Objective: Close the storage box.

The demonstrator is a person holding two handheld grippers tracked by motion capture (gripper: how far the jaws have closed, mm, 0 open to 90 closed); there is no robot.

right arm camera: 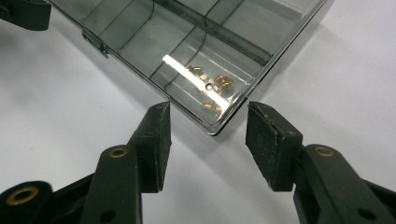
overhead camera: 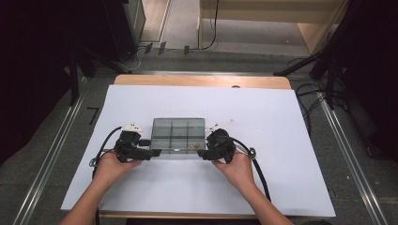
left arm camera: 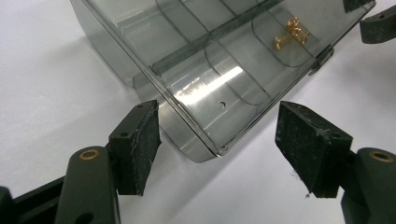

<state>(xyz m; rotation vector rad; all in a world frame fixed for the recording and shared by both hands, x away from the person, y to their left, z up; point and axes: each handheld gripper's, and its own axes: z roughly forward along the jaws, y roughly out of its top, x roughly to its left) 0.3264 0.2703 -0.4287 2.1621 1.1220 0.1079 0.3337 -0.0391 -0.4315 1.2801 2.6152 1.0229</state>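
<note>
grey floor point(overhead camera: 56, 154), wood shelf point(overhead camera: 263, 18) behind.

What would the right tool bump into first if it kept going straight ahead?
Most likely the near corner of the clear compartment box. The right tool points straight at it with open jaws on either side; the gold bits sit just inside.

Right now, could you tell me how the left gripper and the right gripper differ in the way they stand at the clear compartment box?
The left gripper stands at the near left corner of the clear compartment box; the right gripper stands at its near right corner. By the right gripper's corner, small gold parts lie in the compartment; the compartment by the left gripper's corner looks empty. Both have open jaws straddling a corner, pads off the plastic.
</note>
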